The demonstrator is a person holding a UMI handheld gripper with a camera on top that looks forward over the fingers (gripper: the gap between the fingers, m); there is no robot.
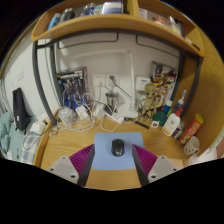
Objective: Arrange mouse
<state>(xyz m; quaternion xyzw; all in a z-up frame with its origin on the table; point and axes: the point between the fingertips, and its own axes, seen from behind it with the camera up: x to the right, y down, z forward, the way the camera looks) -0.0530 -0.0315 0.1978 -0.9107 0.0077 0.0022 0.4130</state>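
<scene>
A small black mouse (118, 148) rests on a pale blue mouse mat (113, 172) that lies on the wooden desk (60, 140). My gripper (112, 163) is open. Its two purple pads (82, 160) stand wide apart on either side of the mat, and the mouse sits between them toward their tips, with clear gaps on both sides. Neither finger touches the mouse.
Behind the mat, a tangle of white cables and plugs (85, 112) lies against the back wall. Bottles and small containers (178, 122) stand at the right. A dark upright object (20, 105) is at the left. A wooden shelf (100, 22) runs overhead.
</scene>
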